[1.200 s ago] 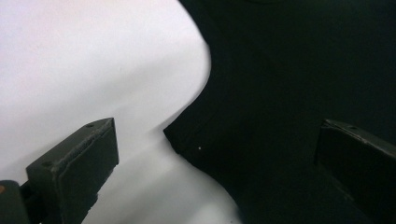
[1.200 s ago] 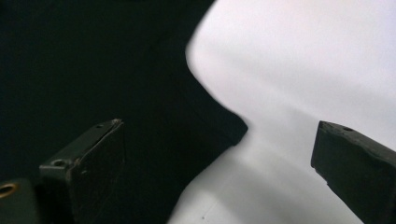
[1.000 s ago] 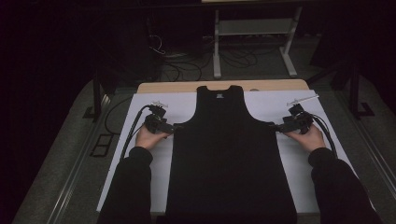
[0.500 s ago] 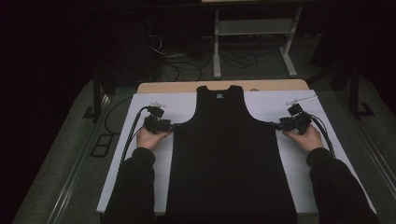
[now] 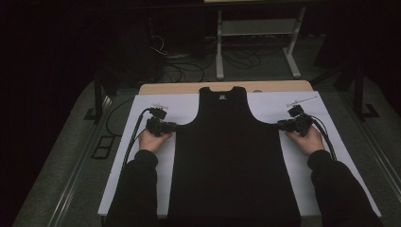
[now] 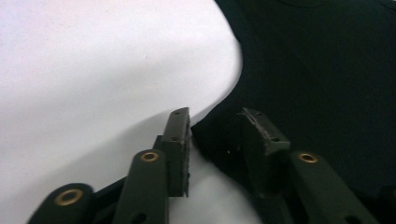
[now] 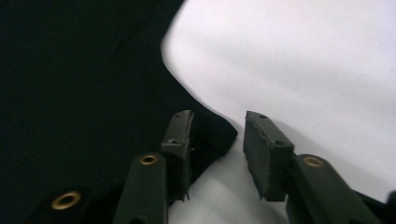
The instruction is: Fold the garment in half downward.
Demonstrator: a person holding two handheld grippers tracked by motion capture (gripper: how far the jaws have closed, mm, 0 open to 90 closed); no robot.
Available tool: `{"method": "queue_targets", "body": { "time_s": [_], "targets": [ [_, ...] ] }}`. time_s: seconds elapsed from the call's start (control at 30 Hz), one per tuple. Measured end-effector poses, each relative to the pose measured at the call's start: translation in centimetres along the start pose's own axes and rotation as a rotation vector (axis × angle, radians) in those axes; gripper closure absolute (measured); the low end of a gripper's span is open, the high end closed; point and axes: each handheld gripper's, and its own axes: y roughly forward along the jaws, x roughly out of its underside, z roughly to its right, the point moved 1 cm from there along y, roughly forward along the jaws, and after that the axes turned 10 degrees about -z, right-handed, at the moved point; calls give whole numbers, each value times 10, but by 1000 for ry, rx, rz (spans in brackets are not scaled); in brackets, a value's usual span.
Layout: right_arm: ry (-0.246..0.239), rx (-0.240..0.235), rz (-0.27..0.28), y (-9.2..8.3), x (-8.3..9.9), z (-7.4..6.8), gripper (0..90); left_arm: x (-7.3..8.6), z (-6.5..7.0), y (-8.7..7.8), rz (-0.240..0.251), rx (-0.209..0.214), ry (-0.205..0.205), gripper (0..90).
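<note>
A black sleeveless top (image 5: 227, 156) lies flat on a white sheet (image 5: 142, 175), neck away from me. My left gripper (image 5: 176, 126) rests at its left underarm corner, and my right gripper (image 5: 280, 125) at the right one. In the left gripper view the jaws (image 6: 215, 114) have just been closing, with the corner of the black cloth (image 6: 317, 70) between the pads and a gap still showing. In the right gripper view the jaws (image 7: 218, 114) have likewise been closing around the other cloth corner (image 7: 219, 135), and the pads stand apart from it.
The white sheet covers a wooden table (image 5: 283, 87) whose far edge shows beyond the top's neck. Cables (image 5: 132, 137) trail from both grippers along the sheet's sides. A metal stand (image 5: 255, 42) and loose wires sit on the dark floor behind.
Both hands have kept their places at the top's underarm corners; the top lies as before.
</note>
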Motion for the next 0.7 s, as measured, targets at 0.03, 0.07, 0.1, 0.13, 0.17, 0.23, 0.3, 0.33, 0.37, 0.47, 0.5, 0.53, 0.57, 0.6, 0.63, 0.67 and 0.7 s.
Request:
{"method": "queue_targets", "body": {
  "time_s": [0.03,0.07,0.1,0.13,0.17,0.23,0.3,0.33,0.37,0.47,0.5,0.53,0.57,0.6,0.63,0.67,0.7],
  "targets": [
    [-3,13,-2,0,0,-1,632,0,0,1,-1,3,-1,667],
    [-3,13,-2,0,0,-1,632,0,0,1,1,4,1,667],
    [-10,21,-2,1,-1,-2,643,0,0,1,3,3,1,678],
    [-19,31,-5,1,-1,-3,679,-1,1,2,2,-3,3,705],
    [-18,32,-6,1,-1,-3,701,-1,1,2,2,-3,3,722],
    [-18,28,-13,1,-1,-3,753,-1,1,2,-2,-7,7,751],
    [-17,24,-16,1,-2,-4,795,-1,1,2,-2,-10,8,770],
    [-16,25,-18,1,-2,-4,810,-1,1,2,-2,-10,8,775],
    [-16,25,-18,1,-2,-4,810,0,1,2,-3,-9,7,775],
    [-11,19,-20,1,-2,-4,828,0,0,3,2,3,-10,777],
    [2,12,-20,1,-2,-3,835,0,0,2,0,4,-14,779],
    [2,12,-20,1,-2,-3,835,0,0,2,0,4,-14,783],
    [2,10,-19,1,-2,-3,836,0,0,2,0,1,-12,783],
    [-1,8,-17,1,-2,-2,836,0,0,2,-2,-3,-13,801],
    [-1,8,-17,1,-2,-2,836,0,0,2,-2,-3,-13,808],
    [-3,10,-16,1,-2,-2,836,0,1,2,0,-13,-9,815],
    [-2,12,-16,1,-2,-3,836,0,2,1,1,-13,-5,819]
  ]
}}
